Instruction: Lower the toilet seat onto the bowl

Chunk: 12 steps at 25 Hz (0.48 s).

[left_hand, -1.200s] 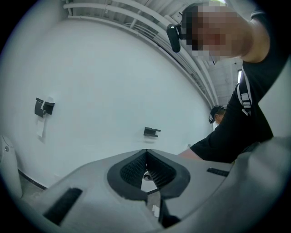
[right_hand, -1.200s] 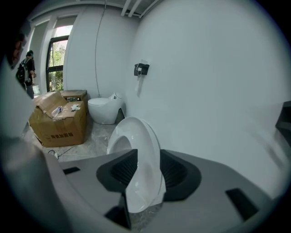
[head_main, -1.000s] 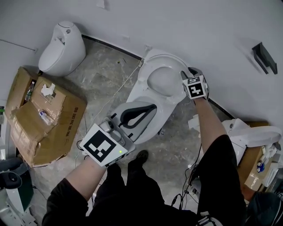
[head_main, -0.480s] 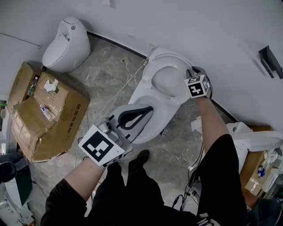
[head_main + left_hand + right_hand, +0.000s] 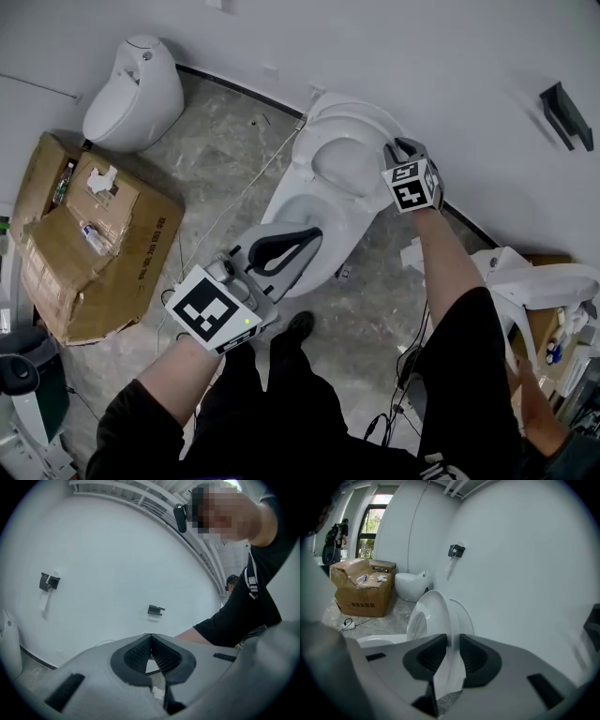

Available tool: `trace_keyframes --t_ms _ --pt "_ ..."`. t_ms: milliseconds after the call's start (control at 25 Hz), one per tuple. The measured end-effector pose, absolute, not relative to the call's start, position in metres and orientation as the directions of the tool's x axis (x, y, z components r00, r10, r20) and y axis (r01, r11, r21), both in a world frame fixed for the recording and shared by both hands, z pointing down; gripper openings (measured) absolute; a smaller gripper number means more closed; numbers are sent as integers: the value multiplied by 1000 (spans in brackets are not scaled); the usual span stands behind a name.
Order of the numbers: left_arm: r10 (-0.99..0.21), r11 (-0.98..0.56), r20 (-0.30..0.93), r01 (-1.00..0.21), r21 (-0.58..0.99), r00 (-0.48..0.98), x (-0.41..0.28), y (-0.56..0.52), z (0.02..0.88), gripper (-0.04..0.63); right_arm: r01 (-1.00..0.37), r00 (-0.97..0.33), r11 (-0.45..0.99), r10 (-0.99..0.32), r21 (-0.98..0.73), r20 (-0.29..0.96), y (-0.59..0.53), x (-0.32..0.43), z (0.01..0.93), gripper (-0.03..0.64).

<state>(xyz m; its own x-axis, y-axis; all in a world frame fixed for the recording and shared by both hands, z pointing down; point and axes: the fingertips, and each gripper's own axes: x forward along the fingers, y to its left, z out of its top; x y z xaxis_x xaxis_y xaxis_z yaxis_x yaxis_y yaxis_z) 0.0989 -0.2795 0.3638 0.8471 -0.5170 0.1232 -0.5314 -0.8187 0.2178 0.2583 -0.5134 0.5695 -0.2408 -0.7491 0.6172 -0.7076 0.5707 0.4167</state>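
While the right gripper [image 5: 449, 640] has just been closing, pinching the rim of the raised seat [image 5: 432, 616], the left gripper [image 5: 150, 638] is pressed together, empty. Next, the seat likely needs a slow swing down onto the bowl [image 5: 377, 641].

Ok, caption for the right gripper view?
Right gripper fingers, having just been closing, pinch the raised toilet seat rim.

Toilet bowl [image 5: 309, 225] sat on the floor [image 5: 216, 150] with its back end at the wall [image 5: 422, 56], and the toilet seat [image 5: 435, 613] stood upright at that wall end. Second toilet [image 5: 131, 94] stood against the same wall, well to the left; cardboard box [image 5: 94, 253] lay in front of it, left of the bowl, loose items inside, with a cable [image 5: 246, 192] running across the floor between box and bowl. Bracket [image 5: 565, 117] was on the wall, right of the bowl.
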Motion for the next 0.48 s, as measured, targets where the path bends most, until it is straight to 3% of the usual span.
trace_keyframes --t_ms 480 --pt "-472 -850 105 -483 210 875 115 -246 362 14 -635 -291 599 -770 487 567 -445 228 562 84"
